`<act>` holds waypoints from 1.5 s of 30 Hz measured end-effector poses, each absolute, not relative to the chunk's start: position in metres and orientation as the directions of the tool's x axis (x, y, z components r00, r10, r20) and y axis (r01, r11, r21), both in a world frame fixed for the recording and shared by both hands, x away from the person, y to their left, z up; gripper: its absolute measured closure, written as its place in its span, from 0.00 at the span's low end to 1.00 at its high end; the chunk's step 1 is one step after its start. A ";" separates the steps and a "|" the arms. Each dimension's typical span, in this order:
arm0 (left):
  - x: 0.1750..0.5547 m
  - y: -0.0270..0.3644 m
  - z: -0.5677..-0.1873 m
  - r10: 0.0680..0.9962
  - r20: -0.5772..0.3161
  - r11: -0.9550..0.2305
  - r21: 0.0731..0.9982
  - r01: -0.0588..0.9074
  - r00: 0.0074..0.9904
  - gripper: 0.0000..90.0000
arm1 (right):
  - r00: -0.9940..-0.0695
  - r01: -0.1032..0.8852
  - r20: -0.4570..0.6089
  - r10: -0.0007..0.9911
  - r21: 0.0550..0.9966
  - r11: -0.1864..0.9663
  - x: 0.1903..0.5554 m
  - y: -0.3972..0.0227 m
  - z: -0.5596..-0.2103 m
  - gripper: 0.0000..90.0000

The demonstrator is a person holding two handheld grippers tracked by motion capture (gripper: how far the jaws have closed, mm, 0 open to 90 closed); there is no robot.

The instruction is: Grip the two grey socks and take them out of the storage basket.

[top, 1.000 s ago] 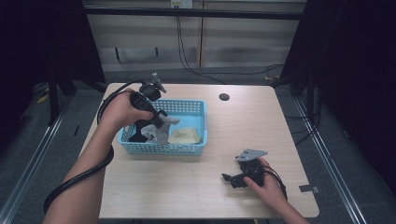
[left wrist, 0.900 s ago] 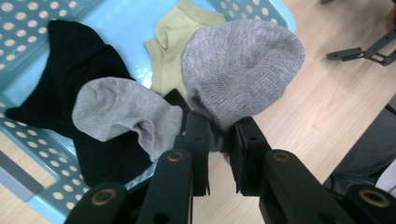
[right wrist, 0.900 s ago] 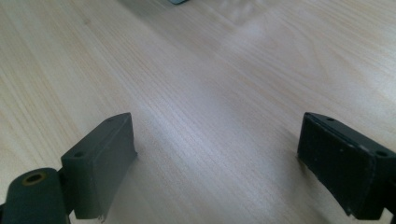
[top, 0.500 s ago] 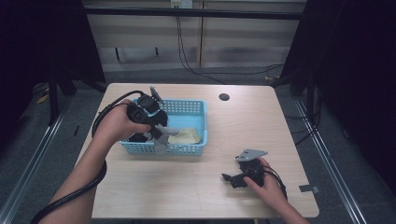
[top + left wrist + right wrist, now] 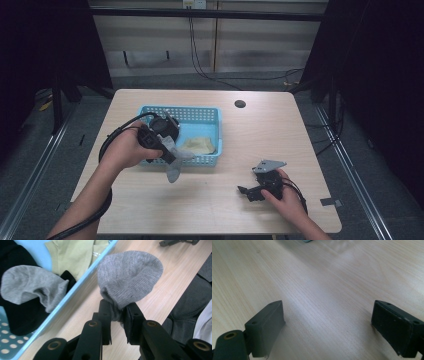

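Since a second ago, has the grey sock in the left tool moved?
Yes. The grey sock, pinched in the left tool, has come out over the blue basket's near rim and now hangs above the table in front.

No lettering, label, brand, number or sign can be read anywhere in these views: neither on the light wooden table (image 5: 210, 210), nor on the pale blue perforated plastic basket (image 5: 202, 116), nor on the clothes in it.
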State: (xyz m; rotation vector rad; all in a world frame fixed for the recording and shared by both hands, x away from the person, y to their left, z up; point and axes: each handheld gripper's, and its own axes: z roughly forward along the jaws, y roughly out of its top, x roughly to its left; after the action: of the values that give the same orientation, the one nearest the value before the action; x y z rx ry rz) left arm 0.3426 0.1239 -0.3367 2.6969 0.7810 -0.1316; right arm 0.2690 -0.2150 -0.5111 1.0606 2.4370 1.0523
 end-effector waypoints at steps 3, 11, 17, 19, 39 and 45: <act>0.340 0.122 -0.340 0.496 -0.179 -0.802 0.281 0.527 0.850 0.86 | -0.691 0.516 0.028 0.722 0.719 0.465 0.269 -0.215 -0.511 0.12; 0.335 0.117 -0.365 0.483 -0.201 -0.809 0.271 0.522 0.852 0.85 | -0.691 0.516 0.028 0.722 0.719 0.465 0.269 -0.215 -0.511 0.12; 0.333 0.114 -0.381 0.480 -0.220 -0.808 0.266 0.526 0.849 0.79 | -0.690 0.519 0.032 0.723 0.718 0.464 0.269 -0.215 -0.511 0.12; 0.333 0.114 -0.384 0.483 -0.214 -0.796 0.297 0.528 0.849 0.71 | -0.691 0.518 0.031 0.722 0.717 0.466 0.269 -0.215 -0.511 0.12; 0.357 0.119 -0.358 0.529 -0.217 -0.729 0.378 0.570 0.821 0.52 | -0.692 0.515 0.030 0.722 0.720 0.464 0.269 -0.215 -0.511 0.12; 0.372 0.126 -0.359 0.564 -0.188 -0.708 0.390 0.588 0.804 0.49 | -0.692 0.515 0.029 0.722 0.720 0.465 0.269 -0.215 -0.511 0.12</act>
State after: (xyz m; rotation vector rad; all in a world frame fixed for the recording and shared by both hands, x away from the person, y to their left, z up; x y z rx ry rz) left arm 0.3719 0.1258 -0.3593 2.5548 0.8626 -0.0751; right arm 0.2692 -0.2151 -0.5112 1.0577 2.4366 1.0547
